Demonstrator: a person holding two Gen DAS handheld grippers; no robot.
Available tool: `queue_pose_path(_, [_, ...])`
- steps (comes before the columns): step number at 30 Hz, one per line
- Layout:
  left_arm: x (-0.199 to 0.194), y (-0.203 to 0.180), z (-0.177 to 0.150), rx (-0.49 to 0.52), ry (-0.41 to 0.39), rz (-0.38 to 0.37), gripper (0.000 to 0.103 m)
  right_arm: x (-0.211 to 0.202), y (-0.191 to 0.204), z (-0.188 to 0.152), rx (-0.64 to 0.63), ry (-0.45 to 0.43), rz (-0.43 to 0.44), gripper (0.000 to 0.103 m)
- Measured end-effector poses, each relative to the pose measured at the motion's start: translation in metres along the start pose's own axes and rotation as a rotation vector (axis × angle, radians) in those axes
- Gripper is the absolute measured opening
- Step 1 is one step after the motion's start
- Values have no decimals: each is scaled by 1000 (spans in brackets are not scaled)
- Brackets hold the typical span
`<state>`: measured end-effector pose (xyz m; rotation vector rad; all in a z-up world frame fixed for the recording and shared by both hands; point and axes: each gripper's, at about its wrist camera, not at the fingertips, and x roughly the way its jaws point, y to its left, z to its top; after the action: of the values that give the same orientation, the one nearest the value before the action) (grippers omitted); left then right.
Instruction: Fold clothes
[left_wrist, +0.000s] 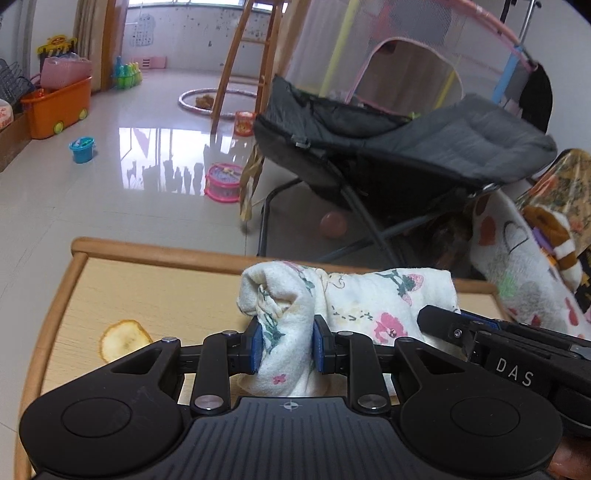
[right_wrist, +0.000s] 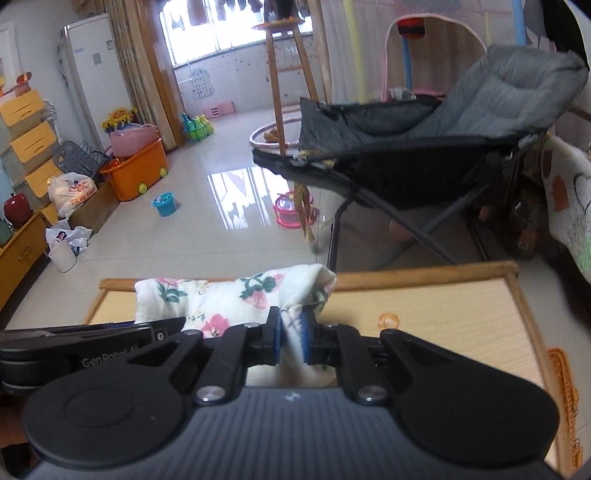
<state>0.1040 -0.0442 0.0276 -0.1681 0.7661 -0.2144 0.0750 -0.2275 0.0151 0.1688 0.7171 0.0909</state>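
The left gripper (left_wrist: 287, 347) is pinching one end of the flowery cloth (left_wrist: 369, 299) tight. The right gripper (right_wrist: 290, 341) is pinching the other end. The cloth is hanging between them over the wooden table (left_wrist: 147, 288). A gray chair (left_wrist: 424, 147) is sitting farther back.

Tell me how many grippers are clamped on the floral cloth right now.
2. The left gripper pinches the floral cloth at its left end; the right gripper pinches its right end, both over the wooden table.
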Motion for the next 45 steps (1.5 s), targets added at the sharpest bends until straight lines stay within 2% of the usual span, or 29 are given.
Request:
queue_pose_path(6, [8,5,-5,8,-19,3,28,11,-1,-14,-4,16,-14,11])
queue_pose_path(9, [8,8,-8,1,-26,4,35,11,0,-16,-11,11,-16,11])
queue_pose_path(11, [7,10,-9,-9,-33,3,35,11,0,-15,-14,7,-21,12])
queue_pose_path(15, [-1,10,-10,-6,-55,18,36,3,-2,-13,-8,-63,-22,15])
queue_pose_path(18, [-16,12,-8,-16,-83,52,39,-13,0,-8,-37,-120,-40,22])
queue_pose_path(19, [-23,13,-7,-20,-96,65,43,-18,0,-7,-48,-135,-51,28])
queue_pose_path(20, [-31,14,-6,-24,-110,78,51,-24,0,-6,-58,-151,-62,38])
queue_pose_path(22, [-48,15,-4,-15,-141,85,59,-33,-4,-3,-62,-163,-86,42])
queue_pose_path(24, [-64,17,-4,10,-171,89,61,-41,-10,-4,-44,-166,-113,43])
queue_pose_path(27, [-80,19,-9,40,-159,151,62,-52,-21,-12,-3,-155,-142,47])
queue_pose_path(30, [-85,27,-24,56,-151,156,62,-56,-28,-31,0,-138,-170,47])
queue_pose_path(34, [-81,37,-47,66,-88,164,62,-53,-37,-55,0,-97,-193,47])
queue_pose_path(39, [-83,54,-63,13,-71,189,62,-46,-43,-61,-1,-75,-200,50])
queue_pose_path(45, [-73,52,-68,47,-82,200,65,-36,-47,-67,-10,-59,-209,56])
